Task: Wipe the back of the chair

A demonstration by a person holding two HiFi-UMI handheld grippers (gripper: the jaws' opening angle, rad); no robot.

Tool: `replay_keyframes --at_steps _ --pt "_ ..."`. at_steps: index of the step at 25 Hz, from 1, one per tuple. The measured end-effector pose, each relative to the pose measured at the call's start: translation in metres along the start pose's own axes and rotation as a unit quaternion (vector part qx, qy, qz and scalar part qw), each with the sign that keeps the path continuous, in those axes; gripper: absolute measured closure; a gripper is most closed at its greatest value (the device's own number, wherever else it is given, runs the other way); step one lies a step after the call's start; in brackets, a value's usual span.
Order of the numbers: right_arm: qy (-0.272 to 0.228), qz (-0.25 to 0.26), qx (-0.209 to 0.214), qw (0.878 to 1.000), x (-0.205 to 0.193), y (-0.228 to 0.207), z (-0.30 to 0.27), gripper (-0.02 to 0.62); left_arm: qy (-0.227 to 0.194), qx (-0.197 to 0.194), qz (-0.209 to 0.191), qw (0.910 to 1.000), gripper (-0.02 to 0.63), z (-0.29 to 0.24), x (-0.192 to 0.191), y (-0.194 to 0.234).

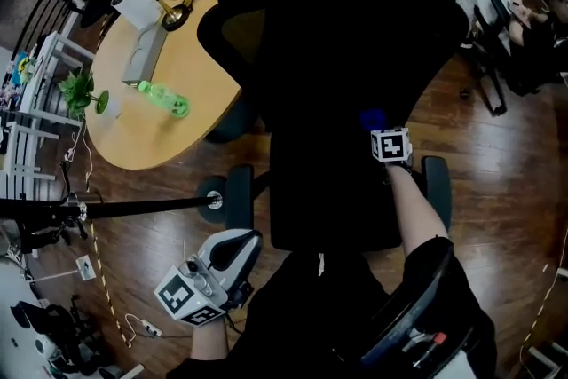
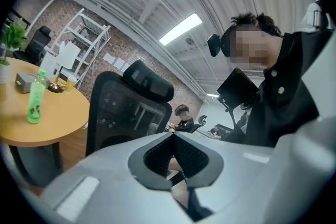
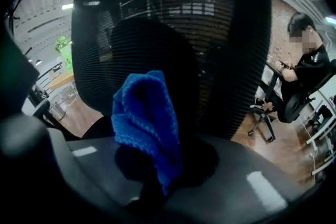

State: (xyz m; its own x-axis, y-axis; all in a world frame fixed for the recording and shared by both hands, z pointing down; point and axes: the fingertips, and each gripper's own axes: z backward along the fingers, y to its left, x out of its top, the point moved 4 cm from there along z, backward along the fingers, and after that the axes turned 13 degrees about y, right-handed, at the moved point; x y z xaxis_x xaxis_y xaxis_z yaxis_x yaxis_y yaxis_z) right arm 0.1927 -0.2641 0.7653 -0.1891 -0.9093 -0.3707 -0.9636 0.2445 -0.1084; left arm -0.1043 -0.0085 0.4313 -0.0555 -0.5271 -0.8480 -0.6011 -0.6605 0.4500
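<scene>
The black mesh chair back (image 1: 337, 40) fills the middle of the head view, seen from above and behind. My right gripper (image 1: 378, 127) is at its lower right part, shut on a blue cloth (image 1: 371, 117). In the right gripper view the bunched blue cloth (image 3: 147, 123) stands up from the right gripper (image 3: 157, 165), right in front of the mesh chair back (image 3: 173, 29); whether cloth and mesh touch cannot be told. My left gripper (image 1: 250, 239) hangs low at my left side, away from the chair, shut and holding nothing. In its own view the left gripper (image 2: 172, 136) points up at the chair (image 2: 126, 107).
A round wooden table (image 1: 142, 133) stands left of the chair with a green bottle (image 1: 162, 98), a small plant (image 1: 82, 93) and a grey box (image 1: 142, 58). A black pole (image 1: 133, 209) crosses the floor at the left. A seated person (image 1: 532, 22) is at the far right.
</scene>
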Motion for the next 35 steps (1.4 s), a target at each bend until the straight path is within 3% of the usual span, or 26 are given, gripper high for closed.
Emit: replay_keyframes --at_steps 7,10,12,15,20,24,26,30,35 --pt "-0.066 -0.022 -0.053 0.996 0.009 -0.054 0.056 0.54 0.006 -0.049 -0.02 0.9986 0.6 -0.037 0.012 -0.028" --pt "-0.134 -0.012 -0.077 0.988 0.028 -0.069 0.101 0.54 0.008 -0.069 -0.032 0.997 0.6 -0.044 0.013 -0.034" --pt "-0.189 0.022 -0.076 0.979 0.038 -0.067 0.139 0.54 -0.001 -0.083 -0.04 0.9957 0.6 -0.049 0.018 -0.04" --pt "-0.269 0.076 -0.027 0.96 0.037 -0.037 0.206 0.54 -0.021 -0.109 -0.052 0.9925 0.6 -0.053 0.03 -0.058" --pt "-0.361 0.108 0.115 0.919 0.005 0.045 0.313 0.54 -0.058 -0.136 -0.075 0.9862 0.6 -0.045 0.045 -0.067" --pt "-0.429 0.123 0.242 0.861 -0.029 0.105 0.381 0.54 -0.096 -0.154 -0.102 0.978 0.6 -0.037 0.062 -0.079" --pt "-0.455 0.13 0.282 0.834 -0.04 0.124 0.407 0.54 -0.107 -0.166 -0.115 0.9735 0.6 -0.034 0.067 -0.086" --pt "-0.483 0.146 0.295 0.811 -0.058 0.145 0.443 0.541 -0.116 -0.175 -0.12 0.9703 0.6 -0.029 0.068 -0.091" --pt "-0.497 0.154 0.287 0.804 -0.067 0.157 0.457 0.541 -0.127 -0.18 -0.12 0.9681 0.6 -0.022 0.07 -0.094"
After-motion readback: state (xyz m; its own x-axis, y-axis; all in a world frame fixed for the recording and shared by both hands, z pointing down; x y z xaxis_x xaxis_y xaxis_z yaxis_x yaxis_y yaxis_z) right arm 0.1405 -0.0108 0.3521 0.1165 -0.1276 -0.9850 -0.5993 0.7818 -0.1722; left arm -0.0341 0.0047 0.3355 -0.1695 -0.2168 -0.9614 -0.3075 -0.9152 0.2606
